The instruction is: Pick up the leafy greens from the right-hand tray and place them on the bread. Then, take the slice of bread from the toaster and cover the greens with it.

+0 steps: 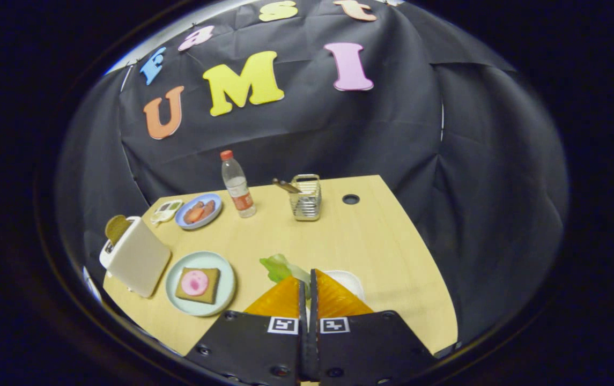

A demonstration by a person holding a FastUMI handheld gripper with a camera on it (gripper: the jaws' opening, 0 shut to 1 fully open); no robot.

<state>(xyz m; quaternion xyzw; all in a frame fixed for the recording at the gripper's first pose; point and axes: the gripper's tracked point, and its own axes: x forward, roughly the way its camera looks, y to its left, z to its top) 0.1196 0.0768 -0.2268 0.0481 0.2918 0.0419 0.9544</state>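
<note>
Your gripper (307, 279) at bottom centre has its fingers pressed together on the pale green leafy greens (281, 267), which stick out left of the tips. A white tray (350, 281) peeks out just right of the fingers. Lower left: light blue round plate (199, 283) with a brown bread slice (198, 284) topped by a pink ham round. Left of it, a white toaster (136, 263) with a brown slice (117, 228) poking up. Further back: blue plate of sausages (198, 211), clear plastic bottle with red cap (237, 185), metal wire basket (306, 198) on the light wooden table (371, 241).
</note>
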